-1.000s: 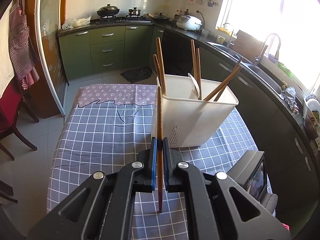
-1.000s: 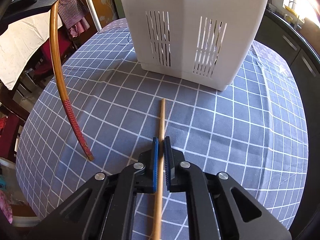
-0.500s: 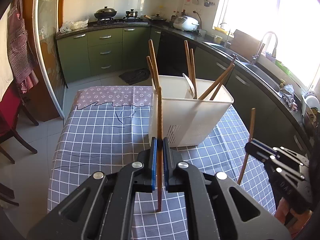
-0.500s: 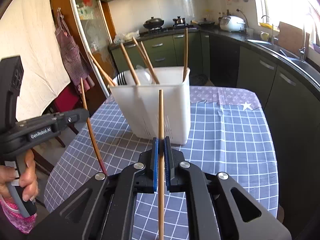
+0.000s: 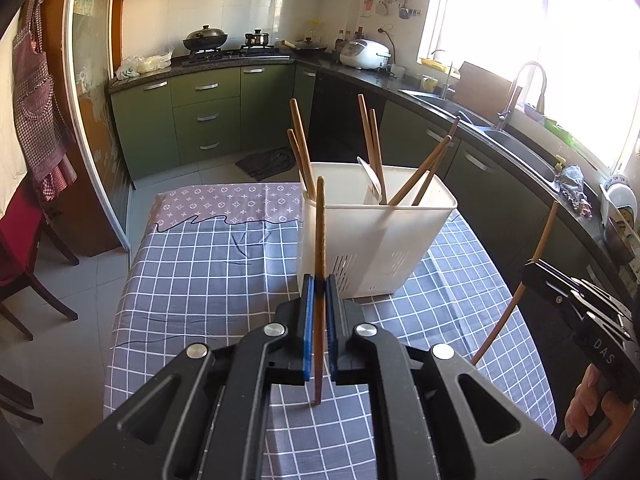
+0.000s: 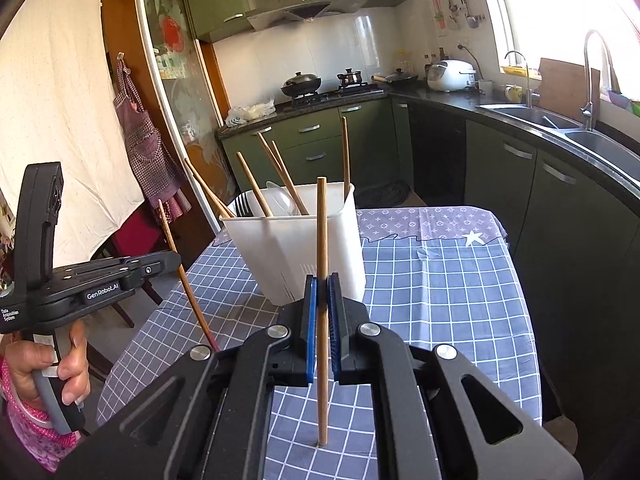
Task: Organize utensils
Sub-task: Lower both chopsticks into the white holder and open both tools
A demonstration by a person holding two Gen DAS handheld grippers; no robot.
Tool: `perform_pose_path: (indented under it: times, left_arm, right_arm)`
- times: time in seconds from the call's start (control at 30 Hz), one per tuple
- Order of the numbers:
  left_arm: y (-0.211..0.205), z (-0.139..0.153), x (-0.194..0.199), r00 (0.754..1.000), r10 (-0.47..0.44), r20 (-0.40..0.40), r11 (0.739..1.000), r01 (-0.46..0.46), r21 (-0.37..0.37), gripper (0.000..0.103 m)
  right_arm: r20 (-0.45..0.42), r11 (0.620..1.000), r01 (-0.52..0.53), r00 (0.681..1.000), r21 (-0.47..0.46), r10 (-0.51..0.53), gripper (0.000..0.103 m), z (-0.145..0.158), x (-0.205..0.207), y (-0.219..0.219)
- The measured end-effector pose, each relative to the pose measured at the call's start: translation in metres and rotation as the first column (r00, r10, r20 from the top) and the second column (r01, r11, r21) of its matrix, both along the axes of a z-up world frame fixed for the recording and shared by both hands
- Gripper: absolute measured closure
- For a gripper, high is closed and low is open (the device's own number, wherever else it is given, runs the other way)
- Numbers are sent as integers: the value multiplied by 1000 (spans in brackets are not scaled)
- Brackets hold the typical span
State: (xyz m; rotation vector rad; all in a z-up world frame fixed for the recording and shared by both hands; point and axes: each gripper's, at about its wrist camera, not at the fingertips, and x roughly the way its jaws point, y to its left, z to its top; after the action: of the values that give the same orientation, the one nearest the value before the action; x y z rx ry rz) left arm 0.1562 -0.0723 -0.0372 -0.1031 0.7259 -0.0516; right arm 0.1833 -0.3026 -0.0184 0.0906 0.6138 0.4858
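A white plastic utensil holder [image 5: 372,240] stands on the checked tablecloth and holds several brown chopsticks and a white spoon; it also shows in the right wrist view [image 6: 296,248]. My left gripper [image 5: 319,288] is shut on a dark brown chopstick [image 5: 319,232], held upright in front of the holder. My right gripper [image 6: 322,292] is shut on a lighter chopstick [image 6: 322,240], also upright, near the holder. The right gripper shows in the left wrist view [image 5: 536,268]; the left gripper shows in the right wrist view [image 6: 168,260].
The table [image 5: 208,272] has a grey checked cloth with a purple patterned end. Green kitchen cabinets [image 5: 208,116], a stove with pots, a rice cooker and a sink [image 5: 508,140] run along the back and right. A red chair [image 5: 24,240] stands at the left.
Both grippers have lifted with their chopsticks. The right one picked its chopstick off the cloth and turned it upright. The holder looks lower and a little farther in both views.
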Motion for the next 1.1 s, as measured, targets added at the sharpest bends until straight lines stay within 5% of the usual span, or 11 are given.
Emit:
perform_pose_path:
  times: [0.77,1.1]
  left_arm:
    - [3,17,15,1000,-18,17,1000,18,8,97]
    - [-4,52,11,996,-76,47,997,76,6,97]
  right_arm:
    - [32,999,-30,999,-21,31,97,27,33,26]
    - [76,999,-49,996,-13,50,97,69,28,28]
